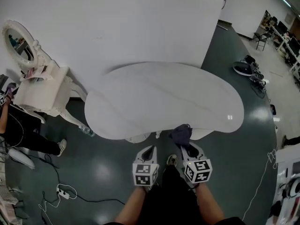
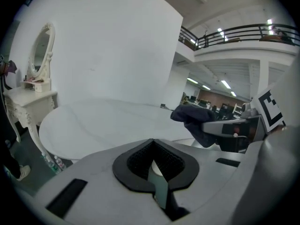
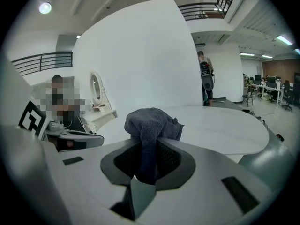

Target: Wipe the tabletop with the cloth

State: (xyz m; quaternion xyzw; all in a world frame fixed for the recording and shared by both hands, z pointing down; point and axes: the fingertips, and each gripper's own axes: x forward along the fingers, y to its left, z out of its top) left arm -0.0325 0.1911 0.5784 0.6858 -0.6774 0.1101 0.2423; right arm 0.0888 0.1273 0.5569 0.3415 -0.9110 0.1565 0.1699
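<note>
My right tongs [image 1: 188, 148] are clenched on the dark grey cloth [image 1: 181, 134], which bunches up just ahead of them at the near edge of the white oval tabletop [image 1: 164, 97], while my left tongs [image 1: 149, 150], just beside them, are pressed together on nothing.

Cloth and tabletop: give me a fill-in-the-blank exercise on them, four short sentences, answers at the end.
1. The dark cloth is pinched in the tongs in the person's ____ hand.
2. The left tongs are shut and hold ____.
3. The oval tabletop is ____ in colour.
4. The white vanity beside the table carries an oval ____.

Missing words: right; nothing; white; mirror.
</note>
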